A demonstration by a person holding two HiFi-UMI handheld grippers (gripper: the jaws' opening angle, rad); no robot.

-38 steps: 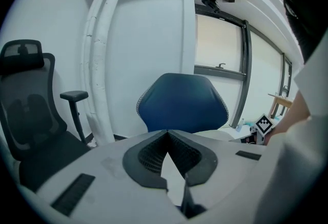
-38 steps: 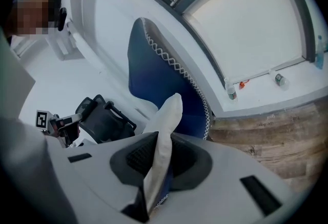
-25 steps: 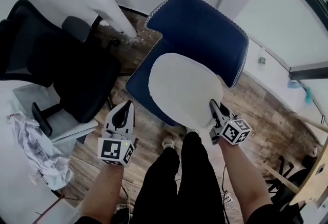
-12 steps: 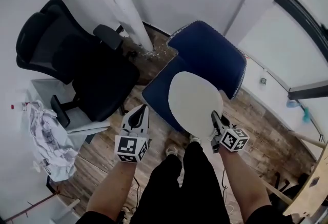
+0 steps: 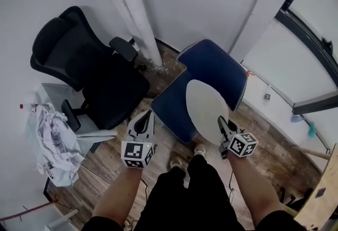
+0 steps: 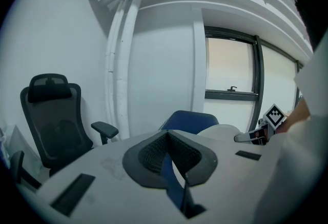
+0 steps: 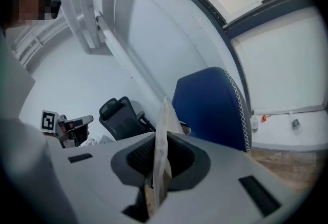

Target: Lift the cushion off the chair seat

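1. The blue chair [image 5: 211, 71] is standing just beyond the fingers of both grippers, its seat lying below and ahead of them and its backrest rising on the far side.
2. A black office chair [image 5: 100, 82] is sitting off to the outer side of the left fingers, well apart from the work.
3. The white cushion [image 5: 206, 108] is reaching forward and upward from the right fingers, tilted over the blue seat. Its near edge is sitting in the grip and its far edge is pointing toward the backrest. It is looking clear of the seat, though the head view is not settling whether the far edge is brushing the chair.
4. The right gripper [image 5: 221, 121] is pinching the cushion's near rim: its fingers [image 7: 182, 159] are clenched on the thin edge, which is standing up between the two pads.
5. The left gripper [image 5: 143, 118] is hovering beside the seat's front corner, level with the right one, its fingers [image 6: 148, 154] pressed together on nothing.
6. The step in hand is, I judge, the lift itself, and it is looking nearly done.
7. The next move is calling for carrying the cushion up and back from the chair with the pinch kept firm, since a one-edge hold is letting it sag or swing. The left fingers could open to support the free side.
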